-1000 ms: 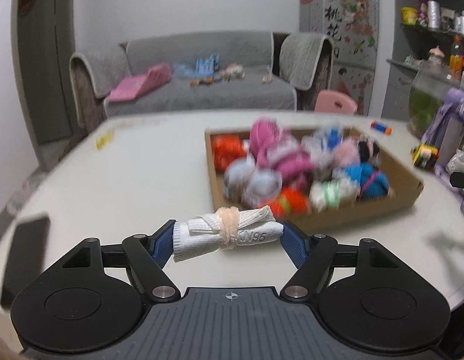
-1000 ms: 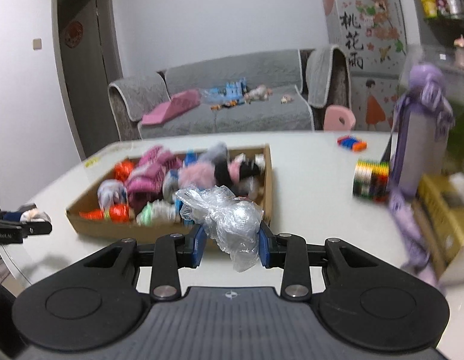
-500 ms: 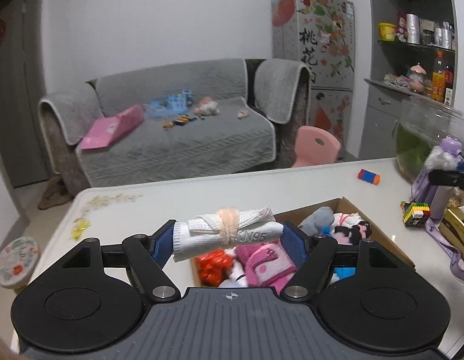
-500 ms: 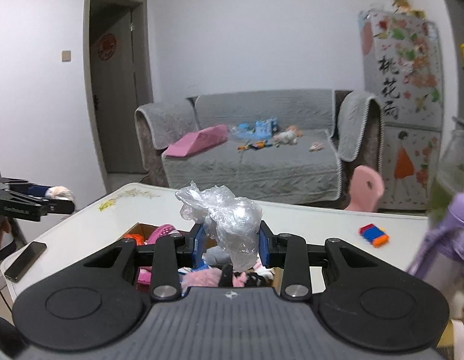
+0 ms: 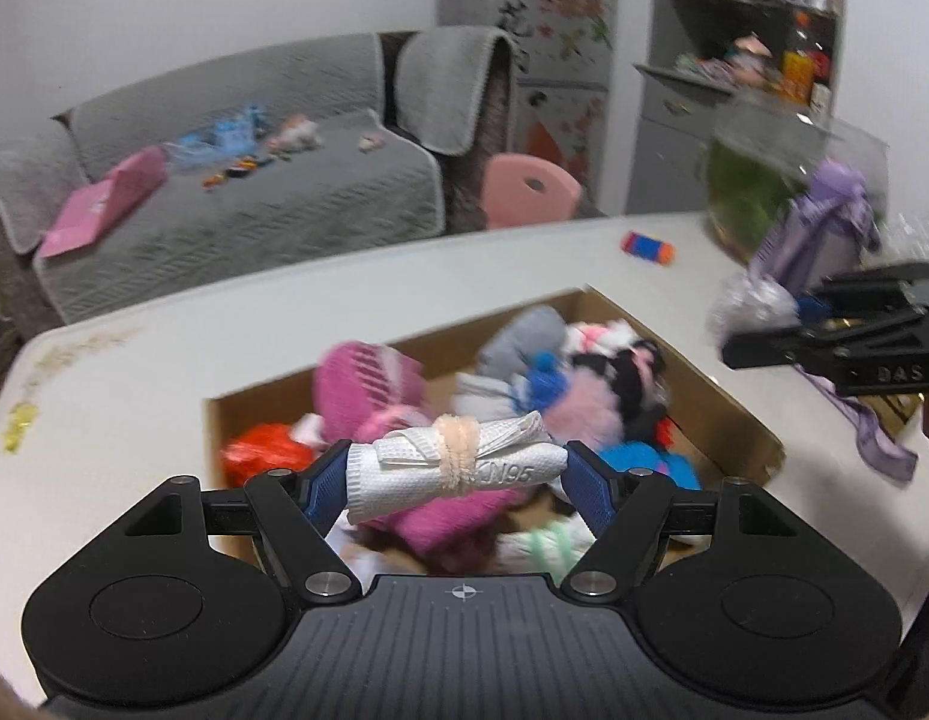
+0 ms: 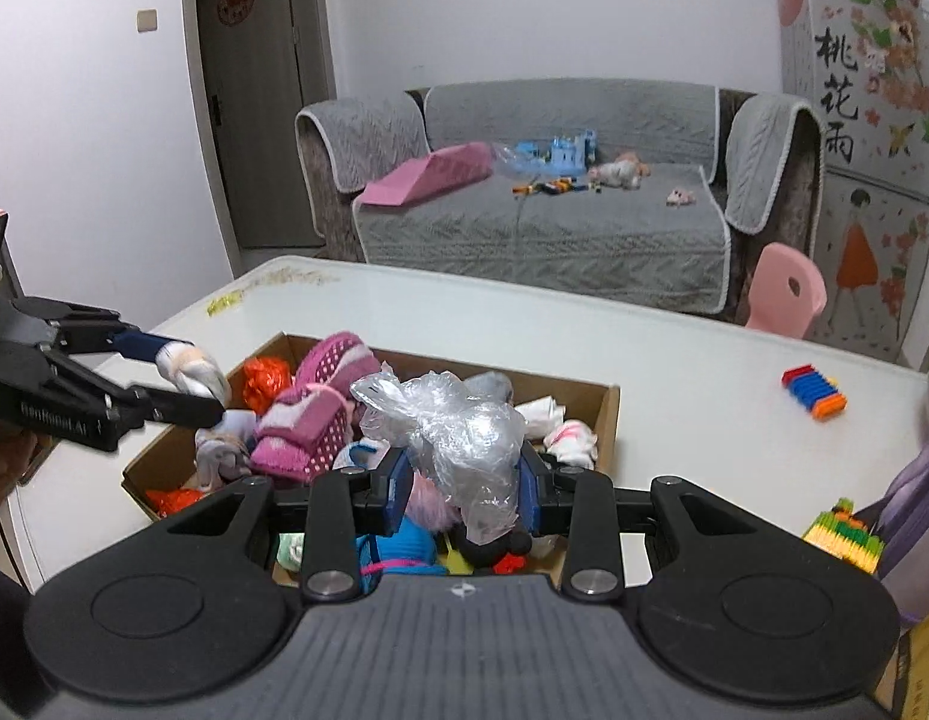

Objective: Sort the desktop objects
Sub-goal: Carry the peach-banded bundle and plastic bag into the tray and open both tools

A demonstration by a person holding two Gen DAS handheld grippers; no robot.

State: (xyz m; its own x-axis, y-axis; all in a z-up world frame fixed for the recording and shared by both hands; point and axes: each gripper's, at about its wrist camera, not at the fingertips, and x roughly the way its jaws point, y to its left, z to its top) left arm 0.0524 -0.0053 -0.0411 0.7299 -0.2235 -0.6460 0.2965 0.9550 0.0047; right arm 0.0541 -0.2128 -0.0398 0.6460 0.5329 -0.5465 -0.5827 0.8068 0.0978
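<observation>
Left gripper (image 5: 456, 483): pinching a rolled white mask (image 5: 458, 468) end to end, above the near part of the cardboard box (image 5: 740, 414)
Right gripper (image 6: 461, 486): clamped on a crumpled clear plastic bag (image 6: 452, 426), above the box's near edge
Box: on the white table (image 5: 164, 348), full of socks and yarn balls
Table extras: toy brick (image 6: 814, 391), purple bottle (image 5: 824, 228)

At your twelve o'clock stood a grey sofa (image 6: 542, 210) against a plain white wall (image 6: 524, 6). A dark door (image 6: 254, 96) was at ten o'clock, a small pink chair (image 6: 785, 291) at two, and a flower-decorated cabinet (image 6: 866, 120) behind it.
</observation>
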